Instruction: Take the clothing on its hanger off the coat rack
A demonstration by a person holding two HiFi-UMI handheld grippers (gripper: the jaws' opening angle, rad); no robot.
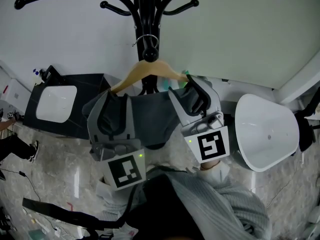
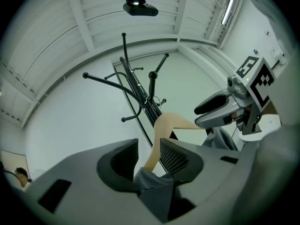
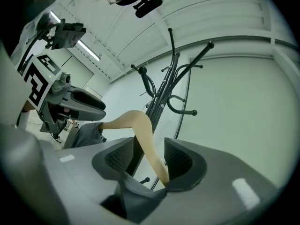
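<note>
A black coat rack (image 1: 145, 14) stands against the white wall. A wooden hanger (image 1: 150, 69) hangs by its metal hook from a peg on the rack. Dark grey clothing (image 1: 150, 119) is draped over it. My left gripper (image 1: 111, 101) straddles the hanger's left arm. In the left gripper view the left gripper (image 2: 150, 151) has the wood (image 2: 164, 125) near one pad, a gap at the other, and cloth (image 2: 152, 179) bunched low between the jaws. My right gripper (image 1: 187, 86) straddles the right arm. In the right gripper view the right gripper (image 3: 149, 156) shows the wood (image 3: 143, 130) with space on both sides.
A white tub-shaped seat (image 1: 265, 134) stands close on the right. A dark counter (image 1: 75, 129) with a white basin (image 1: 55, 104) is at the left, and a person's leg (image 1: 15, 144) beyond it. Cables (image 1: 30, 184) lie on the marble floor.
</note>
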